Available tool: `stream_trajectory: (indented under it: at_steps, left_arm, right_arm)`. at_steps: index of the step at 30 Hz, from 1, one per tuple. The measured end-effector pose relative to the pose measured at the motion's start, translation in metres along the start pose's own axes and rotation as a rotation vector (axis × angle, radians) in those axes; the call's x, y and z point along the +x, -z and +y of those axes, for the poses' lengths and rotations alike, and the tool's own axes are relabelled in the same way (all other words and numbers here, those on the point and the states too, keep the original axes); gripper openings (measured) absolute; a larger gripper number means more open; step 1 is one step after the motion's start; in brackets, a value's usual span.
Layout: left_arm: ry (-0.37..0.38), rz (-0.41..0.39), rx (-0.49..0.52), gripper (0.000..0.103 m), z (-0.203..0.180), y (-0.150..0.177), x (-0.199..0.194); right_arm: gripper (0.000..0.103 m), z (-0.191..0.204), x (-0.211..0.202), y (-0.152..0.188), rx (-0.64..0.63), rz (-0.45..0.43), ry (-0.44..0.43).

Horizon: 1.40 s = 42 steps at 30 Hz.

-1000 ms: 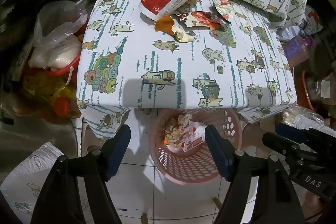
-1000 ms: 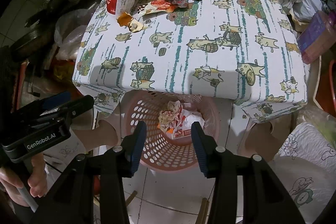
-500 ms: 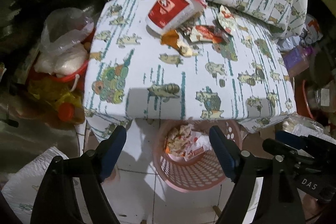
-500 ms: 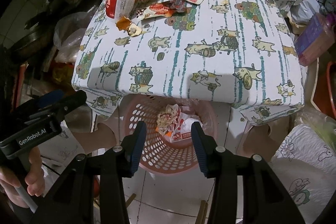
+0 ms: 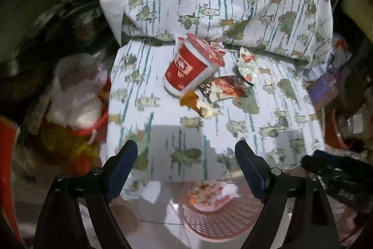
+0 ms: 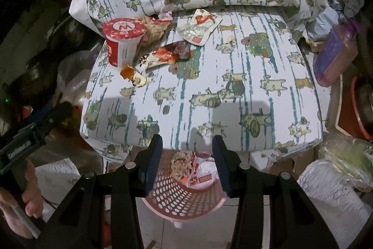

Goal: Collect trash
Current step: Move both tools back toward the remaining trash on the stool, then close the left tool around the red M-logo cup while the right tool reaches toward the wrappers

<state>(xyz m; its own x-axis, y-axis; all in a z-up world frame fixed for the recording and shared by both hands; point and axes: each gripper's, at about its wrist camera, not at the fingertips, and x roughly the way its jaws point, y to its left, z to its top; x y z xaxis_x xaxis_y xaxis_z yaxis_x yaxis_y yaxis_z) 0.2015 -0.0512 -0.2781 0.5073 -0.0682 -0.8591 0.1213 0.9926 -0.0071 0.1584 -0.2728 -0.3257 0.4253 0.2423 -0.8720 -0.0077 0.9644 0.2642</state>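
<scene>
Both tongs, left tongs (image 5: 186, 162) and right tongs (image 6: 185, 160), gape empty w/ red cup (image 6: 122, 43) & wrappers (image 6: 198, 27) far back on surface (image 6: 209, 95), basket (image 6: 184, 200) below; long reach could tip cup, spill contents.

A red cup (image 6: 123, 42) is standing beside torn wrappers (image 6: 166, 55); the pink basket (image 6: 184, 200) is holding crumpled trash.

Both wrist views overlook cushion (image 5: 186, 132) and basket (image 6: 184, 204).
</scene>
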Motion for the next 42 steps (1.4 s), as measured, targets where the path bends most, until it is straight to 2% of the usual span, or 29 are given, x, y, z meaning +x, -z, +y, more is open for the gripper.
stream_trajectory:
  at_steps: [5,8,10,13,17,19,27,31,35,38,39,42]
  left_arm:
    - [-0.065,-0.043,0.123,0.087,-0.005,-0.029,0.016]
    - [-0.043,-0.04,0.134,0.087,-0.004,-0.039,0.029]
    - [-0.032,-0.031,0.176,0.087,-0.009,-0.043,0.042]
    - [-0.038,0.0,0.291,0.087,-0.027,-0.045,0.061]
    - [-0.068,-0.012,0.437,0.087,-0.047,-0.051,0.077]
    - [-0.111,-0.017,0.484,0.087,-0.052,-0.059,0.089]
    - [-0.147,0.019,0.462,0.087,-0.041,-0.099,0.125]
    - [-0.11,0.006,0.503,0.087,-0.045,-0.104,0.125]
    - [-0.13,0.039,0.541,0.087,-0.053,-0.105,0.144]
    - [-0.132,0.068,0.505,0.084,-0.05,-0.111,0.157]
    - [-0.116,0.069,0.481,0.08,-0.047,-0.114,0.157]
    - [-0.078,0.049,0.434,0.08,-0.04,-0.121,0.15]
  right_arm:
    - [0.043,0.001,-0.006,-0.025,-0.059,-0.052,0.018]
    - [0.043,-0.005,-0.005,-0.049,-0.072,-0.068,0.0]
    - [0.043,-0.007,0.0,-0.067,-0.082,-0.081,0.017]
    - [0.043,-0.009,0.011,-0.091,-0.093,-0.103,0.078]
    - [0.043,-0.008,0.023,-0.113,-0.086,-0.081,0.075]
    - [0.043,-0.006,0.027,-0.123,-0.085,-0.079,0.076]
    - [0.047,-0.009,0.034,-0.158,-0.055,-0.087,0.066]
    - [0.047,-0.019,0.042,-0.172,-0.005,-0.073,0.048]
    - [0.048,-0.026,0.05,-0.181,0.051,-0.062,0.04]
    - [0.051,-0.025,0.057,-0.184,0.058,-0.042,0.037]
    - [0.052,-0.024,0.059,-0.184,0.058,-0.037,0.039]
    - [0.053,-0.019,0.064,-0.181,0.053,-0.019,0.03]
